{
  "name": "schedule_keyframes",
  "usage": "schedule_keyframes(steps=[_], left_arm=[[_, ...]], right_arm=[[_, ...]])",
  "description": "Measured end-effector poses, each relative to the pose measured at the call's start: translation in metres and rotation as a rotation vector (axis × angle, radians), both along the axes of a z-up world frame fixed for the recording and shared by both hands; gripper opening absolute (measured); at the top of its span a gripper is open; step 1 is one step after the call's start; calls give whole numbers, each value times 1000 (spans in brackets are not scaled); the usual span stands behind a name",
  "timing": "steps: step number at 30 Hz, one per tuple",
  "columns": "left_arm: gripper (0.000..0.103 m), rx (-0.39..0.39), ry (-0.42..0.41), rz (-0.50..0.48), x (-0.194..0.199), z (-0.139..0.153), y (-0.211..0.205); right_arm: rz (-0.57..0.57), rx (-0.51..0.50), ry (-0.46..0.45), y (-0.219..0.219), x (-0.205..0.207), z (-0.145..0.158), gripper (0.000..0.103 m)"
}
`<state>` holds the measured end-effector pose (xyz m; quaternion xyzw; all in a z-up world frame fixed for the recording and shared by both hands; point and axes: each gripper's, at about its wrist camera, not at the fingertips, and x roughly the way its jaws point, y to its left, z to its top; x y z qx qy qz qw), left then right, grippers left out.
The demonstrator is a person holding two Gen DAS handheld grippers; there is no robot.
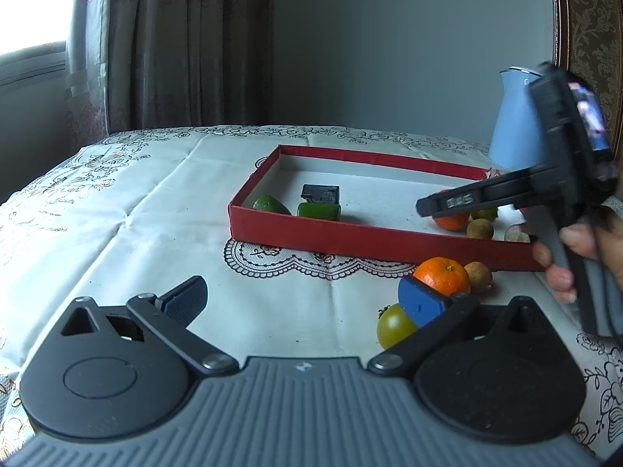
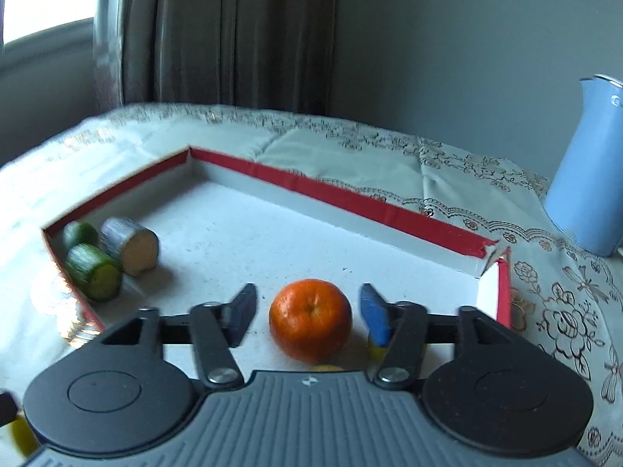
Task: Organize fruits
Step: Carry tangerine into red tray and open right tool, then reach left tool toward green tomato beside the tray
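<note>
Right hand-held gripper [image 2: 307,313] stands open around a tangerine [image 2: 310,320] in the tray [image 2: 342,196], pads clear; left hand-held gripper [image 1: 301,301] wide open, empty.

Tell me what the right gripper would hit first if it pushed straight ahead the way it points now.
Probably the round orange tangerine, sitting between the open fingers of the right gripper on the white floor of the red-walled cardboard tray. The pads are clear of it, so going on would likely nudge it first; depth is uncertain.
</note>
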<state>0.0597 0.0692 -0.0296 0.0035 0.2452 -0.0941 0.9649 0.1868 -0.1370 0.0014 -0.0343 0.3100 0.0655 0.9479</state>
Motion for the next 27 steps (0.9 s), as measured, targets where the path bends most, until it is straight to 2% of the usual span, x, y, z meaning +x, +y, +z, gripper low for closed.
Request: schedule_keyframes(steps=[4,11,13,15,21,27], left_arm=[[103,0,0,6,0,0,1],[103,2,1,15,0,-1,1],[103,2,2,17,0,-1,1],[103,1,2,21,0,-1,1],[103,43,-31,22,-12,5,-2],[103,52,-71,-55,-28,19,-14]], right_arm=[[-31,51,-80,-15,-34,12,77],[-63,184,-152,-48,-94,13,79],[-76,203,-177,-56,-108,12,85],[-83,212,-194,-61,-118,10,88],[-124,184,-218,-66,-129,6,88],[-117,177,-189,-64,-127,2,88]])
